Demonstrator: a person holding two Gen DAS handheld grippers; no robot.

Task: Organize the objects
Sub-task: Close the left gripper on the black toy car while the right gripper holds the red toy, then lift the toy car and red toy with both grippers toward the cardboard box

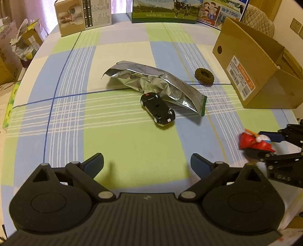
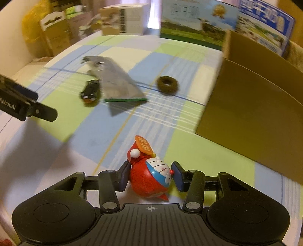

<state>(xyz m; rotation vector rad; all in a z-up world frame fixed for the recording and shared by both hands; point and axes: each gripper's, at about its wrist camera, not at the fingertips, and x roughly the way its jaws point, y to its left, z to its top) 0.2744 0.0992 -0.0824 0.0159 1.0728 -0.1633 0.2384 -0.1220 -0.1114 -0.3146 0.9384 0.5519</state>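
Right gripper (image 2: 151,175) is clamping a red-and-blue cat figurine (image 2: 149,179), one pad on each side of its body; the figurine is lying tilted, its orange tag pointing away from the camera. In the left wrist view the same figurine (image 1: 253,142) is sitting at the far right, near edge of the scene, in the right gripper (image 1: 265,149), above the checked cloth (image 1: 123,142).

Left gripper (image 1: 147,162) is hovering over the cloth with its jaws spread wide, nothing between them.

A black toy car (image 1: 158,107) is lying near the middle of the cloth, its far end touching or just beside a crumpled silver foil bag (image 1: 151,81); which of the two I cannot tell. A brown hair tie (image 1: 204,74) is lying right of the bag, apart from it, between the bag and an open cardboard box (image 1: 251,75) standing at the right. Printed cartons (image 1: 164,11) are standing along the far edge.

Right wrist view is motion-blurred.
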